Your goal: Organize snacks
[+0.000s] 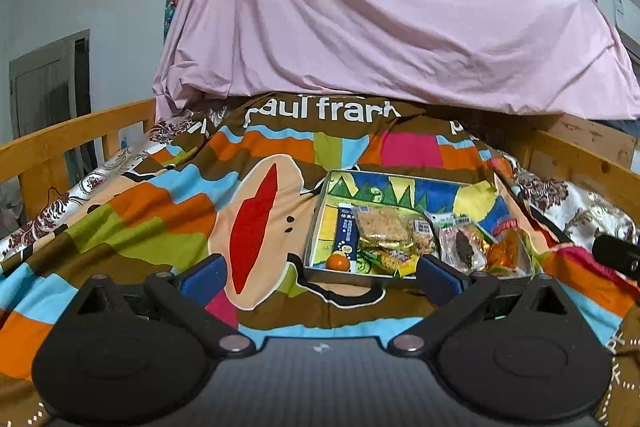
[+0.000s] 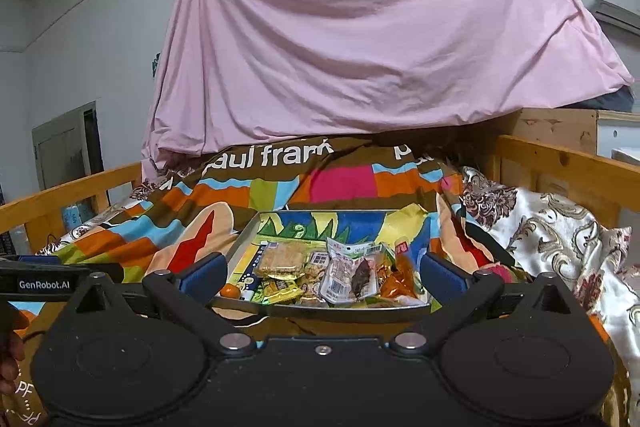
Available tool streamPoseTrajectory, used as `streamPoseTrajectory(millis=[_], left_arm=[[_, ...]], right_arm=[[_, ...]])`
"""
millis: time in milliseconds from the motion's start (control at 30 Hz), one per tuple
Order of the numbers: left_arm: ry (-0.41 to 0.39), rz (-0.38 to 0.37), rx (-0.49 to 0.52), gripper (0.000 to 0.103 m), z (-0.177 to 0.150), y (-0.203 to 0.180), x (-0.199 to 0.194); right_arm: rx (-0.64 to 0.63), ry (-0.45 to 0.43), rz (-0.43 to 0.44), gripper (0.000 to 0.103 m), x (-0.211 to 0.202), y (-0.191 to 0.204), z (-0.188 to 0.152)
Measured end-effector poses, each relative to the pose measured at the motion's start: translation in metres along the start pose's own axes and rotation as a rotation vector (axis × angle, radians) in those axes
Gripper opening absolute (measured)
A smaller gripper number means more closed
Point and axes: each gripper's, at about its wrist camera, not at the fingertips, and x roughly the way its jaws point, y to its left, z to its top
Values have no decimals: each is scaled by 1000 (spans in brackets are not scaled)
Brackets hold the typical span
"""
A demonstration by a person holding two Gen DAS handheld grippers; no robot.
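Observation:
A shallow metal tray (image 1: 316, 227) (image 2: 240, 243) with a colourful lining lies on the patterned bedspread. In it lie a blue carton (image 1: 346, 235), a small orange (image 1: 338, 262) (image 2: 231, 291), cracker packs (image 1: 382, 227) (image 2: 280, 259), a clear pack with a dark piece (image 1: 460, 243) (image 2: 354, 275) and an orange wrapper (image 1: 508, 247) (image 2: 400, 277). My left gripper (image 1: 320, 277) hangs open in front of the tray's near left corner, holding nothing. My right gripper (image 2: 323, 273) is open too, its blue pads (image 2: 202, 277) spread either side of the tray's near edge, empty.
The colourful bedspread (image 1: 160, 219) covers a bed with wooden rails (image 1: 72, 135) (image 2: 560, 163) on both sides. A pink sheet (image 1: 380, 19) hangs at the far end. A floral satin cover (image 2: 552, 227) bunches at the right. The other gripper (image 2: 44, 283) shows at the left edge.

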Motion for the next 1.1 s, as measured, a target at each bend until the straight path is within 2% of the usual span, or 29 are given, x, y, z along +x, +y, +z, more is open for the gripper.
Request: streamPoseTrajectory(millis=[200,600,833,1100], left_arm=[[-6,-16,28,103,-7,0,-6],[-3,-36,6,103,-24,13,-12],[18,-37,-32,103,-35,25,-9],[62,-53,-27,103,-48,25,-5]], right_arm=[[11,7,-13,102,-10,4,-6],[36,32,-48,102,-22,10,-20],[19,50,-75,102,-21,17,-29],[10,68,-97,102,-15,19,-36]])
